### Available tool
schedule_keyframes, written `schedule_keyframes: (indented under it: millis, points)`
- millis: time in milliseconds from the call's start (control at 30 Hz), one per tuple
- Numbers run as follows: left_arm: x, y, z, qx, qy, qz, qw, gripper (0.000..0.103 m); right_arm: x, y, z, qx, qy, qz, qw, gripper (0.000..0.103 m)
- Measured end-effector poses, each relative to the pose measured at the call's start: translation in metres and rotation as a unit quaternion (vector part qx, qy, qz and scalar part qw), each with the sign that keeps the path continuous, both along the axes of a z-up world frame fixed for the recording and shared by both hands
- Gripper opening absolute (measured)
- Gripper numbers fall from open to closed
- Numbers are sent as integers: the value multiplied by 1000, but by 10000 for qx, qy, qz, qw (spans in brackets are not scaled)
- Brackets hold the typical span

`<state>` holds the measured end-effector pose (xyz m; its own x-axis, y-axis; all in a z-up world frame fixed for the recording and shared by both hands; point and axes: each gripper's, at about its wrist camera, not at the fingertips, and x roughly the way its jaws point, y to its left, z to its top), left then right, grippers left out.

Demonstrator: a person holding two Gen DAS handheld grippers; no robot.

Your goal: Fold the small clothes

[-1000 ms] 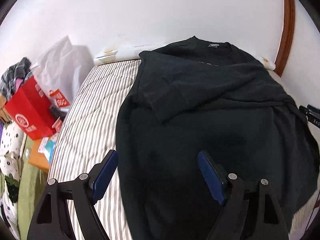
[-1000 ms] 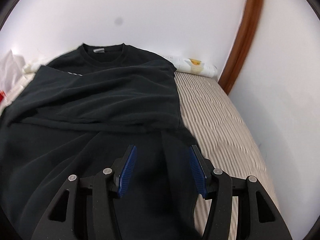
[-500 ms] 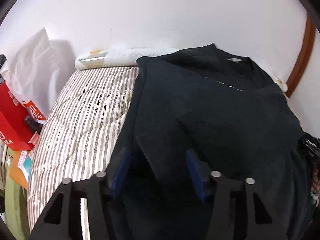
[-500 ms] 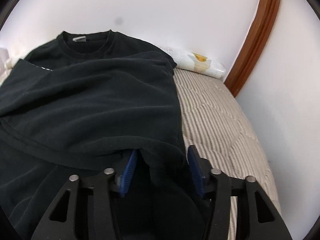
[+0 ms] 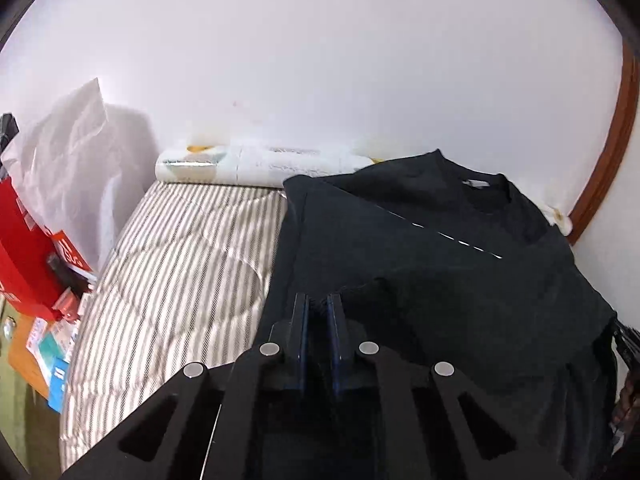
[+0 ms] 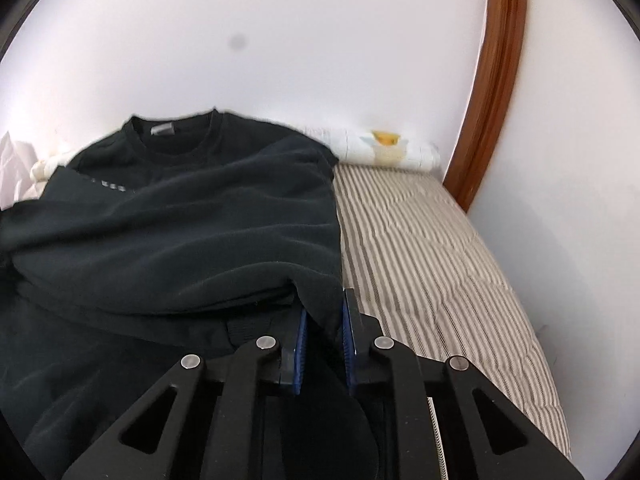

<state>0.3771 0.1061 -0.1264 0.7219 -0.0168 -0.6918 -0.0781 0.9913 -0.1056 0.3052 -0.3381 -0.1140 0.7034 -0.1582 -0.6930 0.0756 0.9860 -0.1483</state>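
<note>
In the left wrist view, I saw my left hand-held gripper [image 5: 318,308] had just been closing and was now pinched on a fold of the black sweatshirt [image 5: 460,280] near its left edge, the cloth bunched between the blue pads. The sweatshirt lay spread on the striped bed [image 5: 172,272], collar toward the wall, sleeves folded across the body, with a red box [image 5: 24,256] and a white bag [image 5: 68,168] off the bed's side. In the right wrist view, my right hand-held gripper [image 6: 324,320] had also just been closing and gripped the garment's right edge where the folded layers met, bare striped bed [image 6: 432,256] just beside it. To do this step well, I judged I should catch every layer in both pinches, lift both sides evenly, carry the lower half toward the collar and keep the edges aligned.
</note>
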Motion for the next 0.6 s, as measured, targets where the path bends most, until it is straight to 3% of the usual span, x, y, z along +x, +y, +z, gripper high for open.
schedule_keyframes:
  millis: [133, 367, 467, 533, 600]
  points:
    - [17, -4, -17, 317, 356, 31, 9989, 9, -4, 1, 1, -20, 267, 139, 9995, 20]
    - [12, -6, -32, 429, 552, 69, 9975, 11, -11, -9, 27, 690, -285, 188, 9970, 30]
    - [4, -11, -32, 526, 598, 45, 9968, 17, 11, -8, 9, 527, 94, -57, 9986, 30]
    - [-5, -16, -30, 563, 549, -48, 9969, 25, 29, -6, -12, 144, 679, -249, 9973, 30]
    - [-14, -18, -28, 591, 531, -44, 9968, 35, 29, -7, -16, 84, 816, -223, 9964, 30]
